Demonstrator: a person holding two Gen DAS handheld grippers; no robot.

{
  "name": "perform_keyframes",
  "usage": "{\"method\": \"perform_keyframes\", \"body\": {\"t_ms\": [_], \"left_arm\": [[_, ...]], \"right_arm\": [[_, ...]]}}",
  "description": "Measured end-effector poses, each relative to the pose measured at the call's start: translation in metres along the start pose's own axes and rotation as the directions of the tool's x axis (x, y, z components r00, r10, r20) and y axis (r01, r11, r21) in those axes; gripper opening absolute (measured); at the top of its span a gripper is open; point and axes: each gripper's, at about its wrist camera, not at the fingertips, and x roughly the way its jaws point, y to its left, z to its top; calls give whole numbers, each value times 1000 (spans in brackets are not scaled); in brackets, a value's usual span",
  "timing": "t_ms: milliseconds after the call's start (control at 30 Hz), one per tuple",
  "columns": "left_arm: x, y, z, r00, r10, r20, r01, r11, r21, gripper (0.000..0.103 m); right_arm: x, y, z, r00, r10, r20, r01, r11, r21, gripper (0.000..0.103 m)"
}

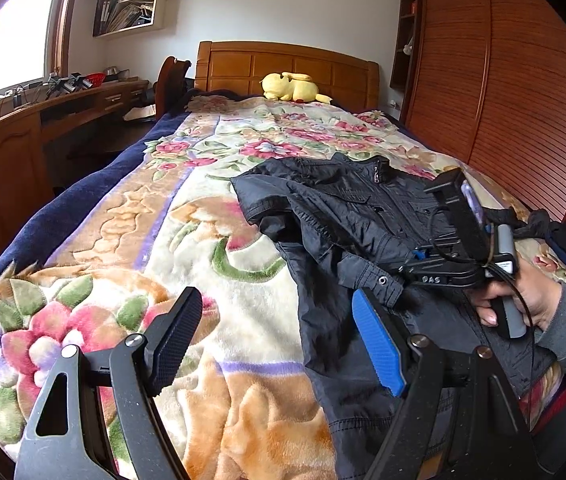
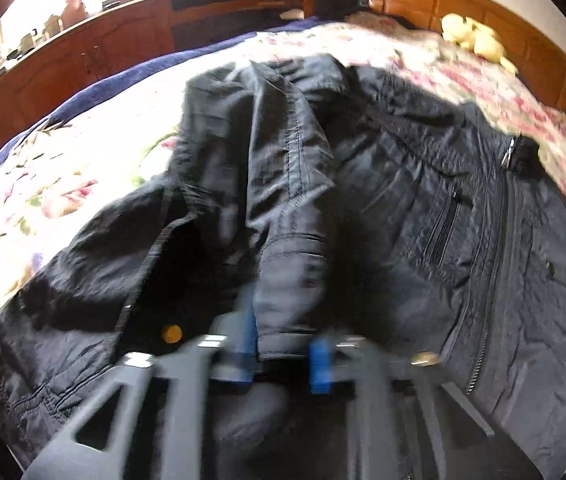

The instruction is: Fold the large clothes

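a black jacket (image 1: 347,216) is spread on the bed (image 1: 187,216), soft, limp and likely slippery. its sleeve cuff (image 2: 283,320) is clamped in the right tongs (image 2: 283,356). the left tongs (image 1: 279,340) are held apart, empty, above the hem.

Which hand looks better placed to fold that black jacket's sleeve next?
The right. The right gripper is shut on the black nylon jacket's sleeve cuff, while the left gripper hangs open, holding nothing.
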Motion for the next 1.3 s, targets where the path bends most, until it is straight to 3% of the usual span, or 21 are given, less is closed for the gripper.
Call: {"method": "perform_keyframes", "body": {"t_ms": [133, 300, 500, 767, 1000, 1167, 1300], "left_arm": [[3, -2, 2, 1000, 2, -3, -2, 1000, 0, 78], [5, -9, 4, 1000, -7, 5, 7, 1000, 0, 78], [7, -21, 9, 999, -35, 23, 35, 999, 0, 78], [16, -45, 18, 996, -77, 34, 77, 997, 13, 78], [25, -71, 25, 993, -112, 37, 111, 993, 38, 78], [33, -84, 26, 992, -125, 27, 123, 991, 58, 78], [38, -93, 25, 992, -127, 15, 126, 989, 80, 78]], "right_arm": [[-38, -2, -2, 993, 1, 114, -1, 1000, 0, 8], [-100, -16, -10, 969, -18, 248, 13, 1000, 22, 7], [-156, -37, -38, 953, -84, 292, 69, 996, 61, 7], [-189, -55, -84, 950, -205, 236, 181, 976, 121, 7], [-192, -87, -103, 934, -338, 115, 306, 924, 227, 7], [-174, -115, -114, 947, -321, 1, 303, 895, 329, 9], [-169, -120, -104, 923, -383, -41, 375, 868, 324, 39]]}}
